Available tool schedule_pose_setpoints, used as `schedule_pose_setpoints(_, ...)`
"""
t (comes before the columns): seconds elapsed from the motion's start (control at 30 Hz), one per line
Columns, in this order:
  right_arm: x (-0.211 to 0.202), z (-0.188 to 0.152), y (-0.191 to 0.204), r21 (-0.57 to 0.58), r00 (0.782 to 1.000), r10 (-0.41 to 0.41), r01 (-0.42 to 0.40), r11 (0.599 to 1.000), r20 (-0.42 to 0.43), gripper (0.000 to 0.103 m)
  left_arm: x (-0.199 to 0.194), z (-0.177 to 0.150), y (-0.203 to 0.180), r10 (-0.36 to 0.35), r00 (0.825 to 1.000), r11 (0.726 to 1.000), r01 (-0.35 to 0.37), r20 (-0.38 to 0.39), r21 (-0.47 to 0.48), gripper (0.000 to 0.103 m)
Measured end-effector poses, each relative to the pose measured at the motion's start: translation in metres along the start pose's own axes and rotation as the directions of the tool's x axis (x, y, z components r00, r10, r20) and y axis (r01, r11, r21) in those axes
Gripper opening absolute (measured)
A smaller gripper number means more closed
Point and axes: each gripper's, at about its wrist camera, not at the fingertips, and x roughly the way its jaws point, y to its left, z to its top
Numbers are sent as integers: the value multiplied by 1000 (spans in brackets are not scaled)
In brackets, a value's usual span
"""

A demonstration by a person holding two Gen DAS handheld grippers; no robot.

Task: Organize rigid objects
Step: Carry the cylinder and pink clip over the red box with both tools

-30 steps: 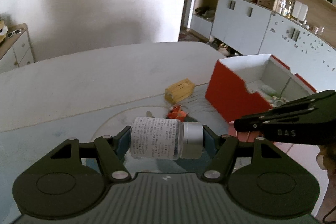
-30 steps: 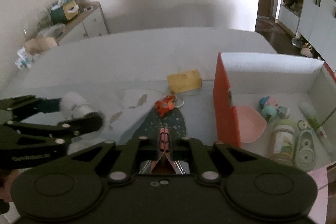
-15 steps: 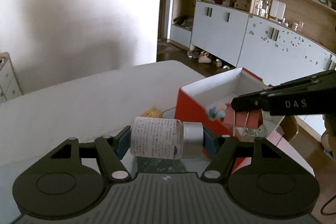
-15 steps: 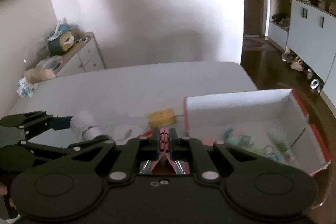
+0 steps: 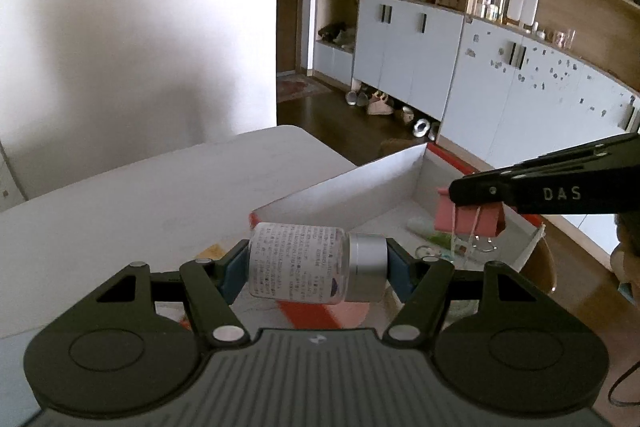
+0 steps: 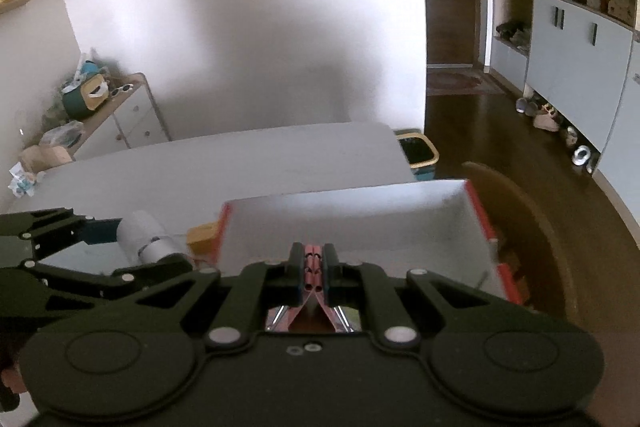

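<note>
Pink and folded shut, a binder clip [image 5: 468,218] hangs pinched in the fully closed right tongs [image 6: 313,268] above the right part of the red box with white inner walls [image 5: 372,183]. Left tongs [image 5: 318,265] stand partly open, clamped end to end on a small labelled bottle with a silver cap [image 5: 316,263], held sideways above the box's near left corner. A yellow block [image 6: 202,235] lies on the white table [image 5: 140,195] left of the box.
</note>
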Motion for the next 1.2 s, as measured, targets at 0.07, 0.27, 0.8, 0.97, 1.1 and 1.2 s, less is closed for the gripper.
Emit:
schedule_pose_setpoints(0.07,3,-1,-16,3,1000,0,0,1000,-9,7,14,6,-11,1,1000,1000,-1,-17,-3,69)
schedule_pose_setpoints(0.27,16,-11,-48,-1,999,6,-7,1000,-50,7,61,18,-33,24,996,1000,-25,-81,-16,69)
schedule_pose_setpoints(0.8,55,-35,-61,-99,993,-4,-8,995,-114,7,167,43,-80,33,985,998,-23,-167,58,69)
schedule_pose_setpoints(0.97,57,-40,-59,-105,993,7,-20,994,-122,7,189,43,-93,36,980,996,-19,-196,88,69)
schedule_pose_setpoints(1.1,57,-46,-61,-103,991,12,-26,994,-134,7,204,38,-95,38,970,996,-18,-240,86,69)
schedule_pose_setpoints(1.2,58,-48,-61,-97,990,16,-30,995,-142,7,211,34,-95,27,962,996,-3,-271,87,69)
